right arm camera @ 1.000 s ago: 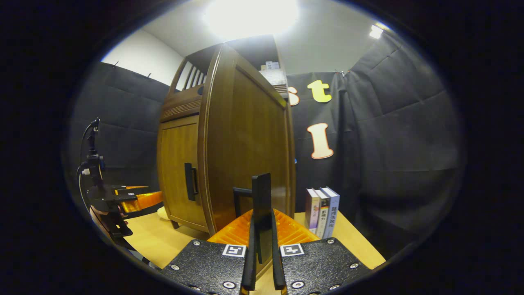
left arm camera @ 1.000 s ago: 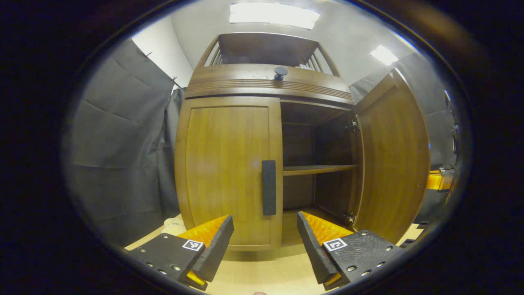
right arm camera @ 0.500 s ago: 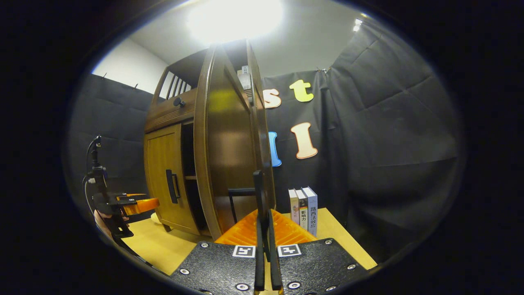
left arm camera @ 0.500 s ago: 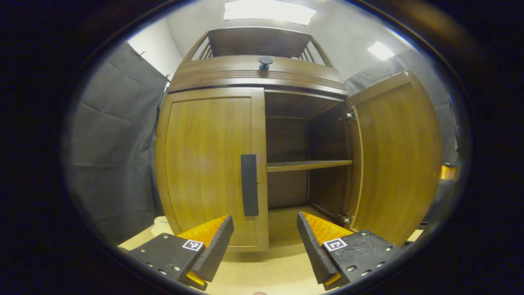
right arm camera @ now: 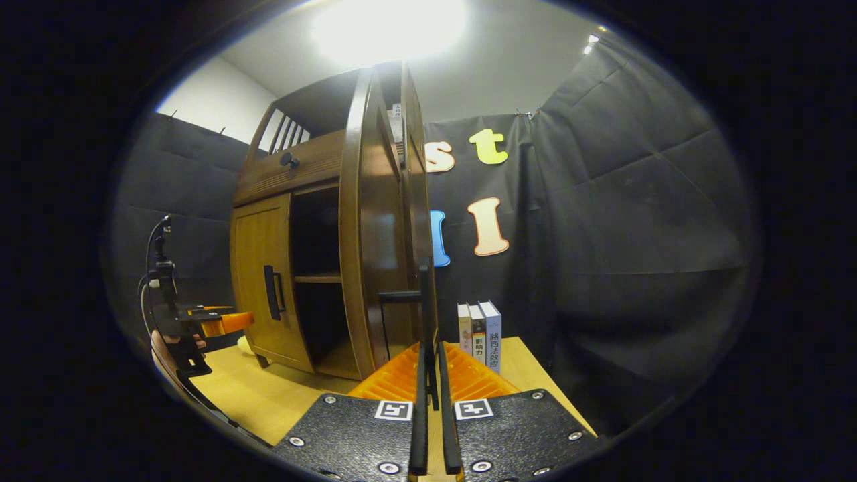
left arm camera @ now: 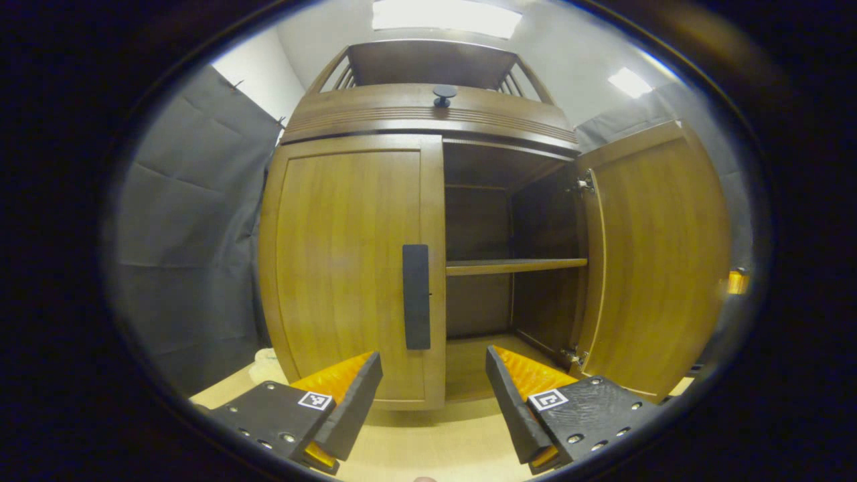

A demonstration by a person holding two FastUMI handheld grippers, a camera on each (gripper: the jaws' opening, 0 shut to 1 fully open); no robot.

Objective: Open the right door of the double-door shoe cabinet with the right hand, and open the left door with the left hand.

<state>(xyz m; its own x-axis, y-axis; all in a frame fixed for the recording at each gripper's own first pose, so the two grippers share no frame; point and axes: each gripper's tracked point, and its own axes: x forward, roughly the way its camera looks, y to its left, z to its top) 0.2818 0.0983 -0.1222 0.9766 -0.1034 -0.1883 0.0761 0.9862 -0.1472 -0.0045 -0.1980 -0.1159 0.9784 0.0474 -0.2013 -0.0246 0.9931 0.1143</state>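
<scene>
**Wooden left door shut; handle ahead of left jaws, a little left of their gap**

Brown wooden double-door shoe cabinet (left arm camera: 428, 117) stands on a pale wooden tabletop (left arm camera: 428, 445). Right door (left arm camera: 659, 261) is swung wide, showing a dark interior with one shelf (left arm camera: 512, 266). Left door (left arm camera: 348, 268) sits flush and closed.

Left gripper (left arm camera: 434, 395): jaws spread wide, holding nothing, short of the cabinet. Dark flat bar handle of the left door (left arm camera: 416, 296) lies straight ahead and above the jaw gap, slightly toward the left finger. Its long axis is vertical, by the door's inner edge. Judgement: the jaws must rise and advance so the fingers straddle the bar from either side.

Right gripper (right arm camera: 432, 375): fingers closed on the dark right-door handle (right arm camera: 424, 294), seen edge-on. Three upright books (right arm camera: 479, 333) stand near, beyond the open door.

Left gripper is clearly the nearer to the remaining handle; in the right gripper view it hovers just in front of the left door.
</scene>
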